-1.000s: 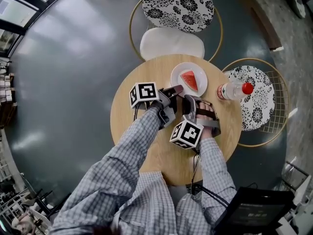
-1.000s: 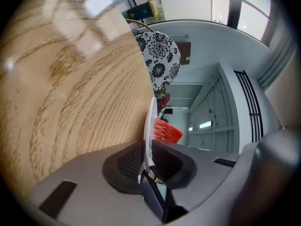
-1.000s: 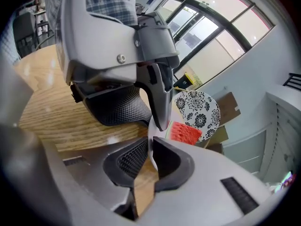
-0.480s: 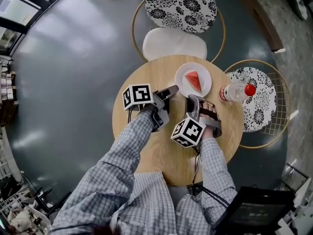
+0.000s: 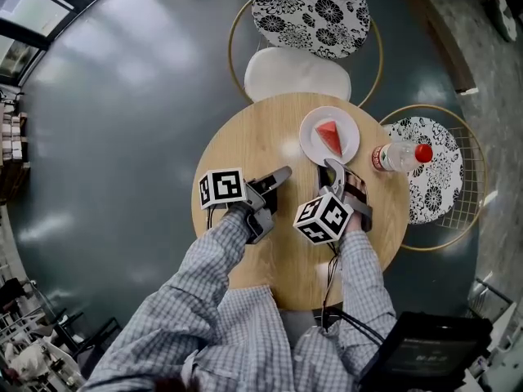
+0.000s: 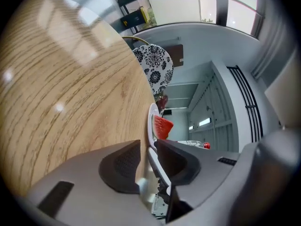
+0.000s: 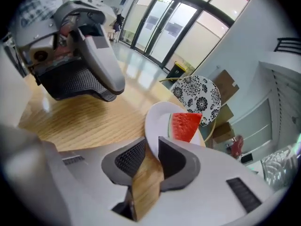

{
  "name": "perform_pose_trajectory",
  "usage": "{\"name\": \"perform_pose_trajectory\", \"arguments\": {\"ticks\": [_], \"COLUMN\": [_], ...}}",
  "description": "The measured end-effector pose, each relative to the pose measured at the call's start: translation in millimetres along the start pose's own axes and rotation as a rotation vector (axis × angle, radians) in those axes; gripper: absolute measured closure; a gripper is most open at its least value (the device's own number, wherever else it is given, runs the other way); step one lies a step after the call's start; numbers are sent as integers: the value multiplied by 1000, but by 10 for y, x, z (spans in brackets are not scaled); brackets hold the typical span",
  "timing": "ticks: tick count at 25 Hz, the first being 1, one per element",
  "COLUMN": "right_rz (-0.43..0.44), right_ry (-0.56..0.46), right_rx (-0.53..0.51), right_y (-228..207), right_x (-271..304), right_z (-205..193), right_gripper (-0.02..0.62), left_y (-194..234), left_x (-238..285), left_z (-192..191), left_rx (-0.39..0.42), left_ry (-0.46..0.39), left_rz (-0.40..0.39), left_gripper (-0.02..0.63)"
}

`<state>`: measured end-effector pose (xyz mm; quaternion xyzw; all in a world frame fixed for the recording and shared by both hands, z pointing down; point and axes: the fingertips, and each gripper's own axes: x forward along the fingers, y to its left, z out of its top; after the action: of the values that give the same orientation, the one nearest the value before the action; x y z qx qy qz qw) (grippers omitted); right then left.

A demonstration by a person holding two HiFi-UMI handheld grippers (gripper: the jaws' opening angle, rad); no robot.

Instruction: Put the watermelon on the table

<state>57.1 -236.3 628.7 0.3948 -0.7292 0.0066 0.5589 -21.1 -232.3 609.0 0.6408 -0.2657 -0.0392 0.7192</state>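
Watermelon (image 5: pixel 330 137) is sitting on the plate (image 5: pixel 310 140) on the table (image 5: pixel 245 141), upper right of middle. Right gripper (image 5: pixel 330 168) is pointing at it from just below, jaws apart, holding nothing. Left gripper (image 5: pixel 283 173) is waiting farther left, its empty jaws closing a little.

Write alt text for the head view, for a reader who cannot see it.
From above, a watermelon slice lies on a white plate on a round wooden table. The right gripper reaches the plate's near rim; the left gripper, nothing between its closing jaws, is left of the plate. A bottle is at the table's right edge.
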Motion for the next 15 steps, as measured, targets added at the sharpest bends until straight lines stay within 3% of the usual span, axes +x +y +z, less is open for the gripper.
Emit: {"name": "perform_pose_trajectory", "arguments": {"ticks": [4,9,11,15], "right_rz": [10,-94,-75,29], "right_ry": [-88,-126,-156,-261], "right_rx": [146,320,465,726], "right_y": [-49,-202,-219,-177], "right_x": [-158,-440,-584,-902], "right_z": [42,-67,-119,-173], "right_gripper": [525,533,579,588], "left_y": [-108,-162,-222,-430], "left_x": [-97,-147,-178,-291], "left_z": [-111,-249,-303,-418], "left_rx": [23,46,57,109], "left_ry": [-6,-14,-17,-36], "left_rz": [-74,-71,-78,-116], "left_gripper": [520,598,598,600]}}
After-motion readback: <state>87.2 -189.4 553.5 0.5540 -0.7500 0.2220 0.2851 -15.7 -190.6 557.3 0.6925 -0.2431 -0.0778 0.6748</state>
